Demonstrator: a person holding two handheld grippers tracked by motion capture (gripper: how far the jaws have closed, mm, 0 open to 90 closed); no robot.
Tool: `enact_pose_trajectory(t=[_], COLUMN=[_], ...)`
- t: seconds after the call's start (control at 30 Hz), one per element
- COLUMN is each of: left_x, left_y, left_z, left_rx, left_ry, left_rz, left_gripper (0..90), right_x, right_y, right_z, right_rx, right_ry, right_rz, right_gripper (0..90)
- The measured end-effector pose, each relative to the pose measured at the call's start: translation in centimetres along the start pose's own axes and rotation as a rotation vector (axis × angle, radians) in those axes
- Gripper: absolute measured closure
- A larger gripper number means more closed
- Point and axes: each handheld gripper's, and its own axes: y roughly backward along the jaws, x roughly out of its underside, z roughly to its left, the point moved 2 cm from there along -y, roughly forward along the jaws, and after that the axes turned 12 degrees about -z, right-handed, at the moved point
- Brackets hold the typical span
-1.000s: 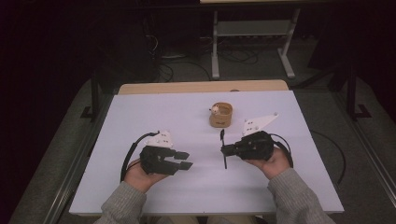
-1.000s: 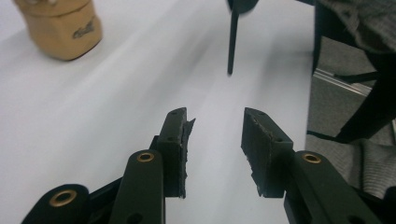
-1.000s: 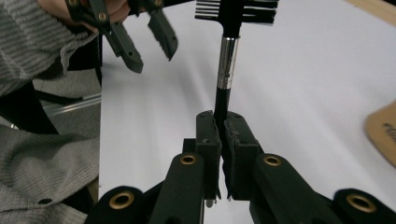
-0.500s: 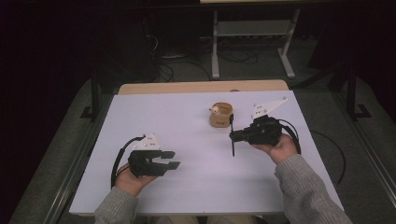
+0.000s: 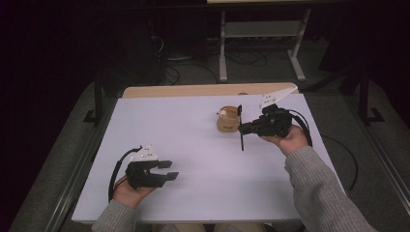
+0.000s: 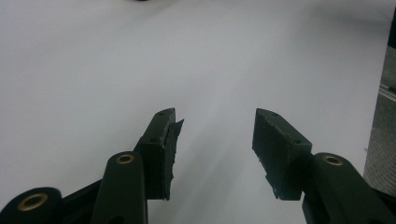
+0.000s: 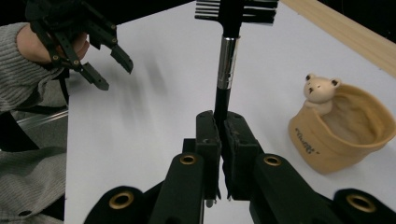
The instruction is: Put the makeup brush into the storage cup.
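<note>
My right gripper point(image 7: 222, 122) is shut on the handle of a thin black brush point(image 7: 226, 60) with a silver collar and a comb-like head. In the high view the brush point(image 5: 241, 142) stands nearly upright in that gripper point(image 5: 241, 128), just right of a tan cup point(image 5: 228, 119) with a small bear figure on its rim. The cup point(image 7: 341, 130) sits on the white table. My left gripper point(image 5: 170, 170) hovers low at the near left. Its jaws have just been opening, and nothing lies between them point(image 6: 215, 123). The left gripper point(image 7: 116, 77) also shows far off in the right gripper view.
The white table top point(image 5: 193, 130) has a wooden strip point(image 5: 193, 91) along its far edge. Beyond it, on the dark floor, stand a metal rack point(image 5: 261, 43) and loose cables. A sleeve and forearm reach in at the bottom right.
The right hand has carried the brush up and to the right, beside the cup. The left hand has drawn back to the near left, and its jaws have spread wider.
</note>
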Motion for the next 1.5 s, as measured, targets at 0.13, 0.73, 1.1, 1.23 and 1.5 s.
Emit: enact_pose_trajectory(t=[0.13, 0.73, 1.1, 1.23, 1.5], left_x=[0.3, 0.9, 1.2, 1.2, 1.1], left_y=[0.2, 0.5, 0.3, 0.4, 0.4], left_z=[0.0, 0.4, 0.8, 0.9, 1.0], left_rx=[-0.013, -0.030, -0.030, -0.029, -0.029], left_ry=[-0.009, 0.003, 0.014, 0.008, 0.008], left_rz=[0.009, 0.011, 0.011, 0.014, 0.007], left_gripper=[48.3, 45.0, 42.8, 42.6, 42.4], right_x=[-0.8, -4.3, -6.3, -7.0, -7.3], right_y=[0.1, 0.2, -0.4, -0.6, -1.2], right_z=[-0.6, -2.1, -3.6, -4.3, -5.8], right_rx=[0.015, 0.068, 0.107, 0.124, 0.160], right_ry=[0.001, 0.006, 0.002, -0.002, -0.016], right_rz=[0.002, -0.042, -0.054, -0.062, -0.069], right_gripper=[84.5, 84.5, 84.5, 84.5, 84.5])
